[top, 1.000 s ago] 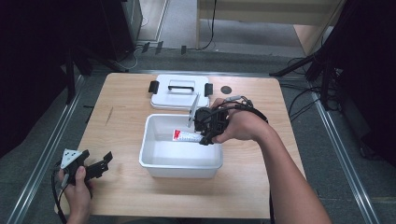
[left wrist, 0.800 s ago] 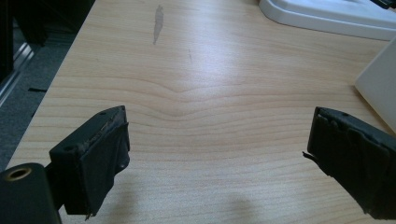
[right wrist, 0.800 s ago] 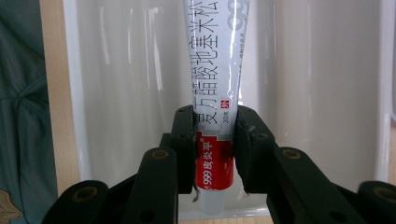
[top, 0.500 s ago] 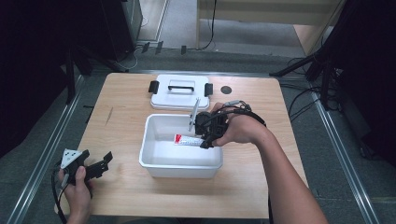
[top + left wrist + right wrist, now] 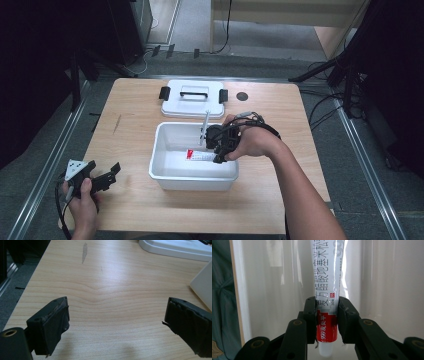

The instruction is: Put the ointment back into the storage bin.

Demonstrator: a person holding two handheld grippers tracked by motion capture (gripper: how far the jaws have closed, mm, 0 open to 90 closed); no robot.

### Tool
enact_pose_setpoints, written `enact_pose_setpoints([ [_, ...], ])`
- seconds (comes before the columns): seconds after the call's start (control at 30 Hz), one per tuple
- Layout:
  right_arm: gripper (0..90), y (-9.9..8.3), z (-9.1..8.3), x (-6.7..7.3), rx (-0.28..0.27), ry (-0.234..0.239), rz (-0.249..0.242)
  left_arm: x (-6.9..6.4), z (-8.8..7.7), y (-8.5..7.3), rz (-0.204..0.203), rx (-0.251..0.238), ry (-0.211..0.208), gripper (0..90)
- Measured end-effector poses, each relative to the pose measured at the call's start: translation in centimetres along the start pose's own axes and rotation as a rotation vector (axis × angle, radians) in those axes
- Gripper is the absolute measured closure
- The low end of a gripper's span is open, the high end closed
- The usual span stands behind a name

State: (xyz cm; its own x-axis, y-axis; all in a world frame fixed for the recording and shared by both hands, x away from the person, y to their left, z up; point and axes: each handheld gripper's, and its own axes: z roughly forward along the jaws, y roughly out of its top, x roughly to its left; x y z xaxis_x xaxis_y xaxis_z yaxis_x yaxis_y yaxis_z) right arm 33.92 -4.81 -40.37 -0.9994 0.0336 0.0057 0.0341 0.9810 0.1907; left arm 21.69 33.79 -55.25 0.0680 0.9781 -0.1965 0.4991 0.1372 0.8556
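Right claw [image 5: 326,315]: clamped tight on the red-and-white ointment tube [image 5: 327,285], inside the white plastic bin [image 5: 170,172].
Left claw [image 5: 116,320]: spread wide, holding nothing, above the light wooden table [image 5: 110,277].

Red-and-white tube [image 5: 326,315], white bin [image 5: 165,150]

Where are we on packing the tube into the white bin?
Done: the lid lies off, behind the bin. In hand: the right tongs grip the tube by its red end, low inside the bin. Left: probably releasing and lidding. The left tongs are open, idle.
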Motion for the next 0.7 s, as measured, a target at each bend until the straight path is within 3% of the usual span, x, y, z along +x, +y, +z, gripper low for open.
enact_pose_setpoints([
  [0.7, 72.1, 0.8, 2.3, 0.5, 0.066, 0.023, -0.043, 0.0, 0.0, 0.0, -0.001, 0.002, -0.002, 6.2],
])
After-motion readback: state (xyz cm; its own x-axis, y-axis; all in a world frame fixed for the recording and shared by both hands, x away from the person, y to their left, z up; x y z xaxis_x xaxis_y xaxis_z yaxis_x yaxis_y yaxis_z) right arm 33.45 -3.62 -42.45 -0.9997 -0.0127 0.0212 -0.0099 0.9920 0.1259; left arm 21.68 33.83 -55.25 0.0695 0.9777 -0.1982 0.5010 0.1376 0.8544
